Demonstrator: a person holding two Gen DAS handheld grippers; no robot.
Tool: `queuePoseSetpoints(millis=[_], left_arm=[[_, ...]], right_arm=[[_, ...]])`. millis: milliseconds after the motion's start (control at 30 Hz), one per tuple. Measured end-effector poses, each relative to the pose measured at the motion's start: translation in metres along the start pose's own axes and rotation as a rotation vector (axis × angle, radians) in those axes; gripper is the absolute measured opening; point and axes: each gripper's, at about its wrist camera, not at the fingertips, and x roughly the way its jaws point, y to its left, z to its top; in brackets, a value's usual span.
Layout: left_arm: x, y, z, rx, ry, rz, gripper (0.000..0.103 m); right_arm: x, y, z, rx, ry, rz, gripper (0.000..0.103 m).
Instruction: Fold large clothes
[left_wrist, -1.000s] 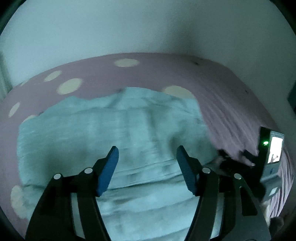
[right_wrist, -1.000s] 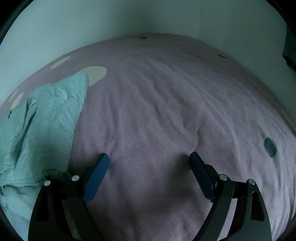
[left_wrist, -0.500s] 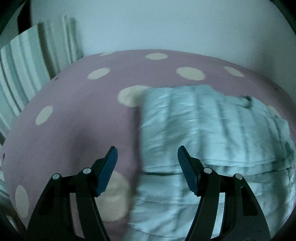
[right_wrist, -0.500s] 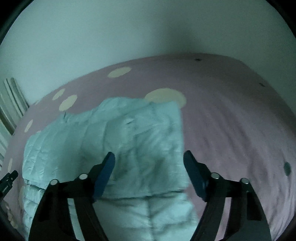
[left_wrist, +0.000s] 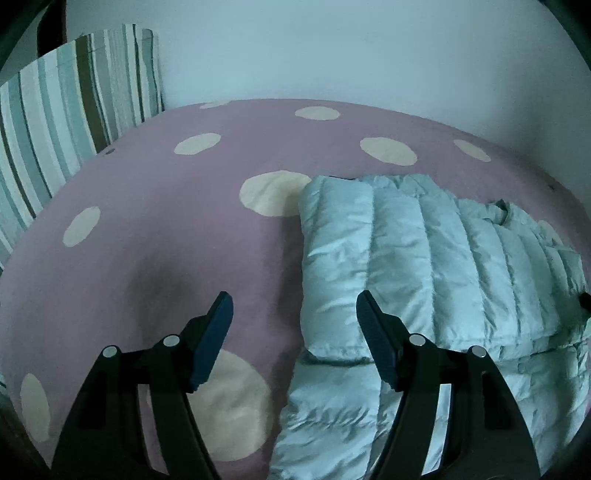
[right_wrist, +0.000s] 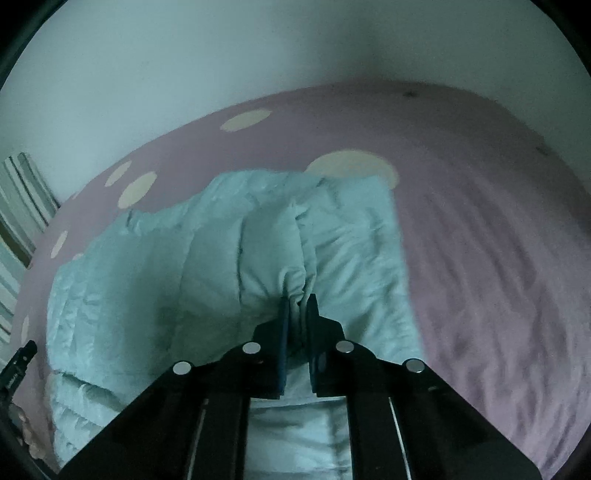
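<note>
Jacket (right_wrist: 229, 266) fold pinched between right fingers (right_wrist: 284, 332) (left's wide) — bedspread (right_wrist: 480, 221).

**A bedroom at home**

I'm looking down at a bed (left_wrist: 155, 229), not a workbench: its mauve cover (right_wrist: 480, 221) with cream dots fills both views. A striped pillow (left_wrist: 74, 96) stands at its head against a plain pale wall (left_wrist: 332, 48). A quilted jacket (left_wrist: 424, 258) lies on the cover, in dim household light.
</note>
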Motion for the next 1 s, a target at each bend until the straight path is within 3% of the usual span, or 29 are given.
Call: queuePoseSetpoints(millis=[167, 467, 633, 700, 733, 800, 867, 1000], left_arm=[[0.024, -0.010, -0.002, 0.046, 0.038, 0.036, 0.069], [0.058, -0.014, -0.015, 0.103, 0.100, 0.122, 0.070], [0.045, -0.013, -0.011, 0.107, 0.095, 0.141, 0.070], [0.025, -0.009, -0.006, 0.075, 0.065, 0.134, 0.070], [0.016, -0.009, -0.002, 0.057, 0.040, 0.124, 0.070], [-0.001, -0.015, 0.010, 0.037, -0.011, 0.073, 0.070], [-0.004, -0.032, 0.019, 0.053, -0.035, 0.027, 0.070], [0.021, -0.067, 0.032, 0.076, -0.012, -0.014, 0.068]], right_arm=[[0.013, -0.023, -0.005, 0.021, 0.040, -0.032, 0.008], [0.043, -0.020, -0.021, -0.032, 0.074, -0.052, 0.008], [0.033, -0.016, -0.017, -0.072, 0.069, -0.055, 0.015], [0.017, -0.017, -0.013, -0.064, 0.041, -0.058, 0.036], [0.004, -0.016, -0.010, -0.050, -0.007, -0.056, 0.040], [-0.012, -0.008, -0.003, -0.046, -0.073, -0.052, 0.041], [-0.012, 0.007, 0.004, -0.065, -0.086, -0.027, 0.041], [0.020, 0.037, 0.013, -0.110, -0.066, 0.014, 0.041]])
